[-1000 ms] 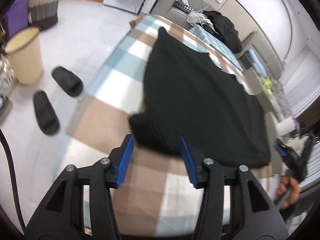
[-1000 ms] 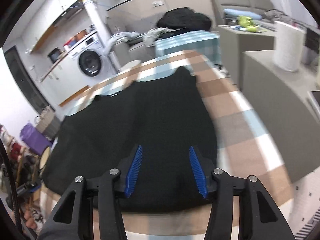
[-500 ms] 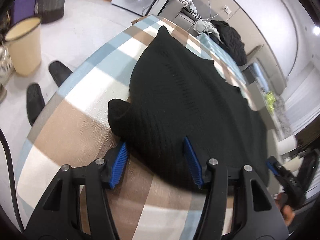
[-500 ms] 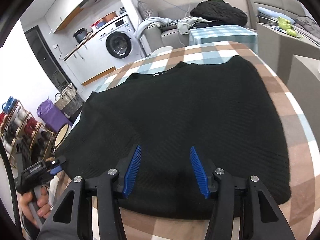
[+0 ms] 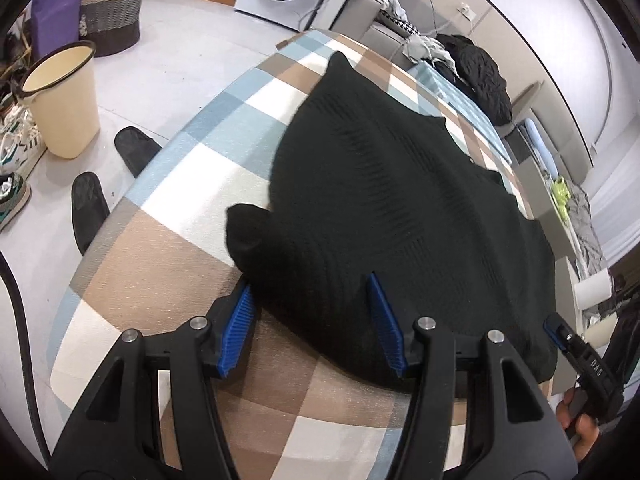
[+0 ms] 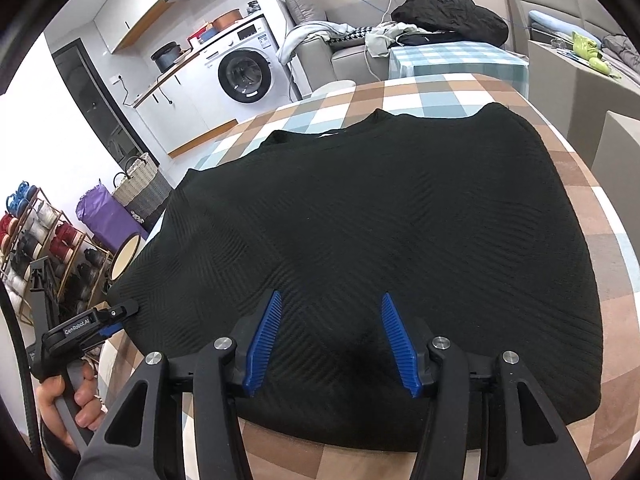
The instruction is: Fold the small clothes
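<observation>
Black ribbed knit sweater (image 6: pixel 380 240) lay spread flat on a table covered in a brown, blue and white checked cloth (image 5: pixel 168 248). Left gripper (image 5: pixel 308 320) hovered at the sweater's near hem, jaws wide apart, holding nothing. Right gripper (image 6: pixel 332 336) hung over the same hem, jaws likewise spread and empty.

Both the left gripper (image 5: pixel 310 320) and right gripper (image 6: pixel 330 336) hang with jaws spread wide, apparently gripping nothing.
</observation>
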Available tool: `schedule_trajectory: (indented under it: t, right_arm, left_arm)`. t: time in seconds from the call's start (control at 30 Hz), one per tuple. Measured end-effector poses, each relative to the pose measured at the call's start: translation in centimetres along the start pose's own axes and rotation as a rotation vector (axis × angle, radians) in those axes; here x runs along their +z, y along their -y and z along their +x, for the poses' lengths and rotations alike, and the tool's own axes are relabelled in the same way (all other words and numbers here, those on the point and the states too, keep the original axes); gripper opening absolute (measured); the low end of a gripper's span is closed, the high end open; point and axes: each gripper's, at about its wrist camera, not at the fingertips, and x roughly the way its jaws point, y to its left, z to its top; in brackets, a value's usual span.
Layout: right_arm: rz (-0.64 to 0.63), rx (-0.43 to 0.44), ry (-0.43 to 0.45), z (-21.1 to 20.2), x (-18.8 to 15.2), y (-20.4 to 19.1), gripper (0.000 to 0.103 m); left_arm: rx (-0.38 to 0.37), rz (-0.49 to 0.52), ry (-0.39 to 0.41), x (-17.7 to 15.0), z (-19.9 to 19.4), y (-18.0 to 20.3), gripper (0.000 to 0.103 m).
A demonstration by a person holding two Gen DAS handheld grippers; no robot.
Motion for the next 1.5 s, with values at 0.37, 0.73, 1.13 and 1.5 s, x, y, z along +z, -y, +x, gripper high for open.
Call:
schedule_trajectory:
  t: [0.37,0.73,1.13,1.5]
  right_arm:
    - [-0.020,0.009,-0.011,0.6,-0.1,-1.1,0.054]
    - [-0.034,0.001,-0.011,0.8,-0.1,-1.4,0.057]
    - [-0.106,0.128,-0.030,4.2,-0.3,-5.8,0.056]
    - [-0.059,0.079,-0.019,2.6,-0.4,-4.1,0.055]
  left_arm:
    - [-0.023,-0.042,0.090,1.4,1.5,-0.4,0.031]
    - [-0.019,0.046,0.172,1.6,-1.5,-0.1,0.017]
    - [-0.030,0.119,0.207,1.2,-3.7,1.6,0.017]
    - [-0.179,0.503,0.293,2.2,-6.1,13.6,0.015]
